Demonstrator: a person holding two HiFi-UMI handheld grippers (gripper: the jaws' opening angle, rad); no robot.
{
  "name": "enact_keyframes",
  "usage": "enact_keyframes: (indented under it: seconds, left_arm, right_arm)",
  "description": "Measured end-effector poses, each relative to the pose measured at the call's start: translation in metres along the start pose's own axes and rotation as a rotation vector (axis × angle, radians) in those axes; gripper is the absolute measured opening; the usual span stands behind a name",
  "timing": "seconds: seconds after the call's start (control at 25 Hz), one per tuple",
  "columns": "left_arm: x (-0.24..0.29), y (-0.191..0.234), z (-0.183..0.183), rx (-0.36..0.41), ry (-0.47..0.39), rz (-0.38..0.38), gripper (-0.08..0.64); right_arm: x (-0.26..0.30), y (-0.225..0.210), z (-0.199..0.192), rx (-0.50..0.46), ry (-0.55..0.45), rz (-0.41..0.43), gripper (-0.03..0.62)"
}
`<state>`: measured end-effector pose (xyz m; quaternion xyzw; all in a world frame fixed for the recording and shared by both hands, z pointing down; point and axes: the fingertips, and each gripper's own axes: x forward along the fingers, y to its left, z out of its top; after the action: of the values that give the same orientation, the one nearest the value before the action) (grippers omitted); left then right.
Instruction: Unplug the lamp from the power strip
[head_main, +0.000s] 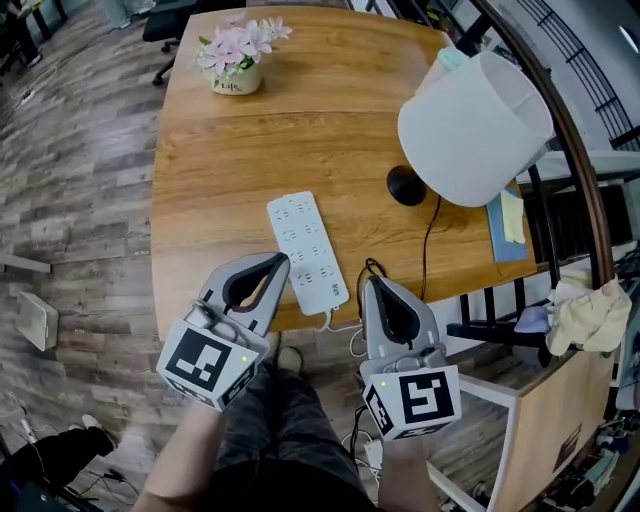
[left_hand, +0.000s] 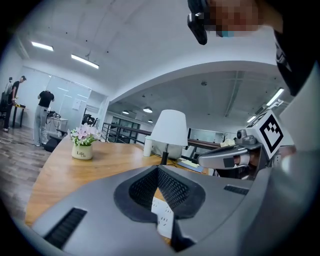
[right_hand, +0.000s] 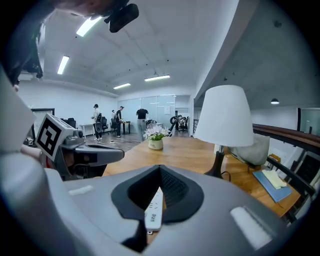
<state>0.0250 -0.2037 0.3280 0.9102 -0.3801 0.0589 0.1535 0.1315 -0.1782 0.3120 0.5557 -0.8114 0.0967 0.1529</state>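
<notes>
Nothing grabbed, power strip (head_main: 308, 250) lying at the front edge of the surface (head_main: 330, 130)

Head view: left gripper (head_main: 274, 262) and right gripper (head_main: 375, 284) flank the strip's near end without touching it. The lamp (head_main: 475, 125) stands back right, and its black cord (head_main: 428, 240) loops to just beside the right gripper, but I can't spot the plug. Left gripper view: jaws together, nothing in them. Right gripper view: same deal. I'd pin the strip, pinch the plug body rather than the cord, and pull straight.
</notes>
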Motion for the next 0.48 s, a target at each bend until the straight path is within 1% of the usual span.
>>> enact_keyframes:
  seconds: [0.08, 0.2, 0.48]
  left_arm:
    - [-0.002, 0.000, 0.006, 0.013, -0.020, 0.002, -0.005]
    - [-0.006, -0.004, 0.015, 0.009, -0.034, 0.003, -0.005]
    - [-0.019, -0.005, 0.040, 0.047, -0.099, 0.021, -0.005]
  right_arm:
    - [-0.003, 0.001, 0.007, 0.005, -0.018, 0.002, 0.008]
    - [-0.009, 0.001, 0.015, 0.019, -0.044, 0.006, 0.008]
    - [-0.023, 0.000, 0.034, 0.027, -0.103, 0.006, 0.008]
